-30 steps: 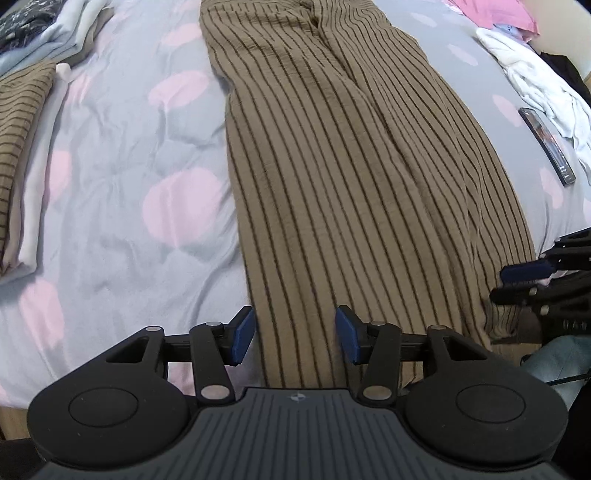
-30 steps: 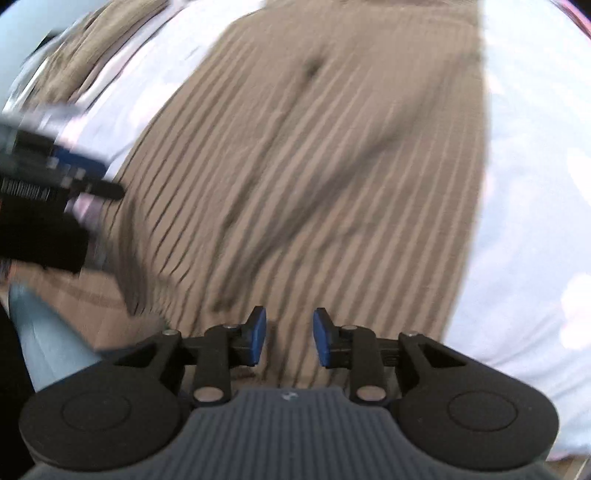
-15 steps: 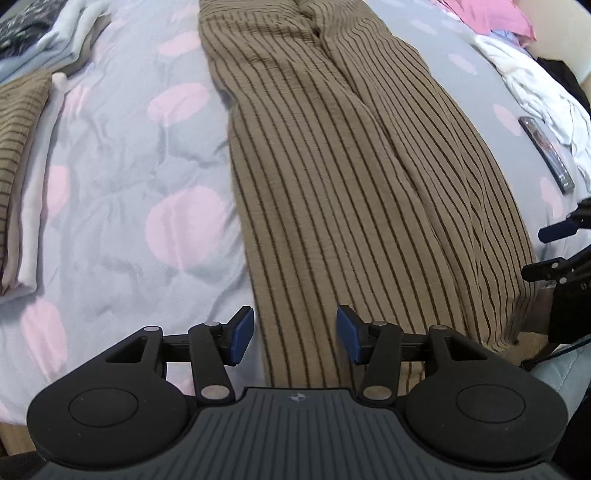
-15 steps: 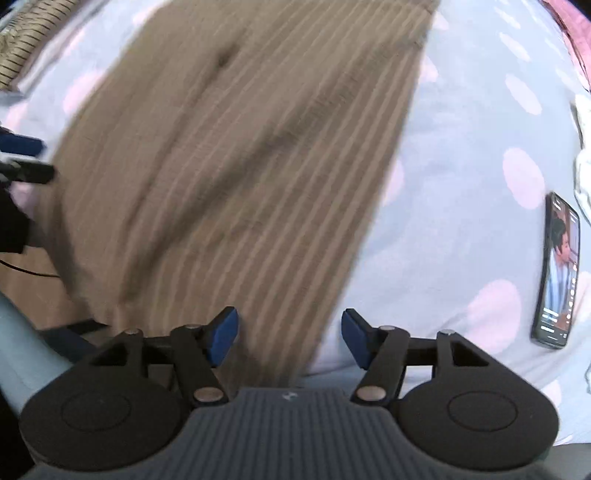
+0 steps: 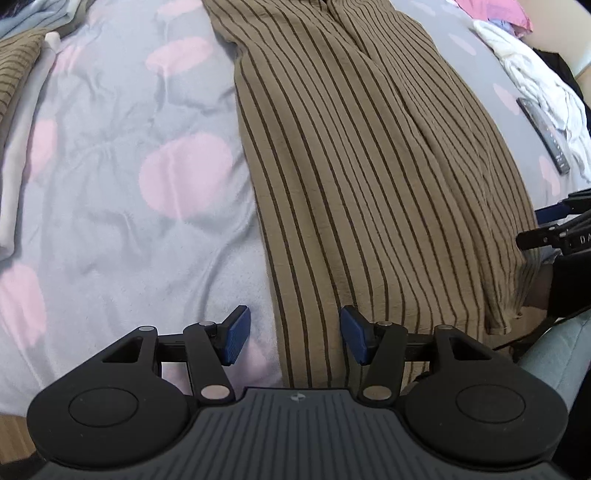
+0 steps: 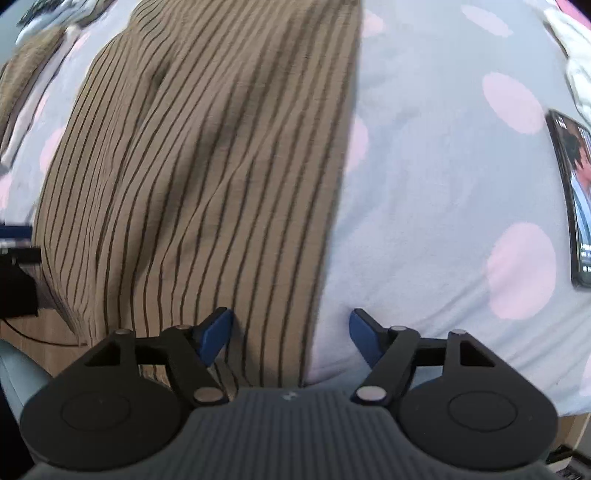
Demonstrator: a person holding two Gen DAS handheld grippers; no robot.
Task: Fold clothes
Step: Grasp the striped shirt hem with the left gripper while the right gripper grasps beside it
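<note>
- Your bed cover [image 5: 110, 206] is the largest surface: soft, faintly crumpled pale grey-blue cloth printed with big rounded pink spots, filling most of both wrist views.
- The striped trousers [image 5: 369, 184] lie lengthwise on that cover, legs side by side and running away from you. The cloth is thin, matte olive-brown, lined with narrow dark stripes, with a shallow fold along the seam between the legs. The hems reach the near edge of the bed, close to both grippers.
- At the far left of your left wrist view sits a stack of folded clothes [image 5: 18, 122]: a brown striped piece on top, white and pale blue layers under and beside it, all flat and square-edged.
- At the far right, a rumpled white garment [image 5: 535, 92] lies in a loose heap, with a bit of pink cloth [image 5: 491, 11] behind it.
- Your left gripper [image 5: 294, 341] points steeply down at the trousers' left edge. Its jaws are opening; the ribbed blue pads [image 5: 236, 341] stand apart, with the cloth's edge below the gap and nothing pressed between them.
- Your right gripper [image 6: 291, 338] points down at the trousers' right edge. Its jaws are opening too, spread wide; the blue fingertips [image 6: 364, 338] straddle the border of striped cloth and bed cover, gripping nothing.
- A phone [image 6: 576, 199], a slim dark slab with its glossy screen lit, lies flat on the cover, well to the right of the trousers.
</note>
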